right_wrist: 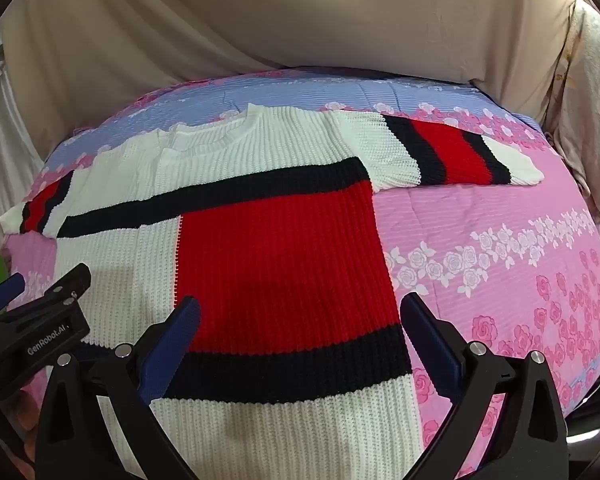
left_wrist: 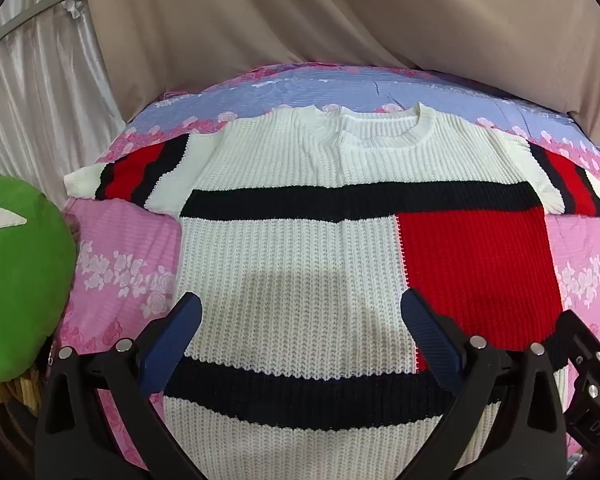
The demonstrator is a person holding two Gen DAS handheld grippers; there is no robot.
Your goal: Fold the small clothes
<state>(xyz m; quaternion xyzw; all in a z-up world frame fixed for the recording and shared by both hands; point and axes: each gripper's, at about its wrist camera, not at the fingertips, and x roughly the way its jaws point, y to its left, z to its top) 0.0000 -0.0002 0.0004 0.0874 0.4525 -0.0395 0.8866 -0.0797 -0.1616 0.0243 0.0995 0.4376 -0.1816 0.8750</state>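
A white knitted sweater (left_wrist: 292, 256) with black bands and a red block lies spread flat on the bed, neck at the far side, both short sleeves out sideways. My left gripper (left_wrist: 300, 312) hovers open over its white lower left part, nothing between the blue pads. My right gripper (right_wrist: 300, 312) hovers open over the sweater (right_wrist: 276, 248) at its red block and lower black band, near the right hem edge. The left gripper (right_wrist: 32, 300) also shows at the left of the right wrist view. The right gripper's black body (left_wrist: 592, 356) shows at the right edge of the left wrist view.
The bed carries a pink and blue rose-print sheet (right_wrist: 500, 248). A green plush cushion (left_wrist: 20, 280) lies left of the sweater. Beige draped cloth (left_wrist: 300, 12) hangs behind the bed, white curtain (left_wrist: 32, 92) at the left, a pale printed cloth (right_wrist: 588, 92) at the right.
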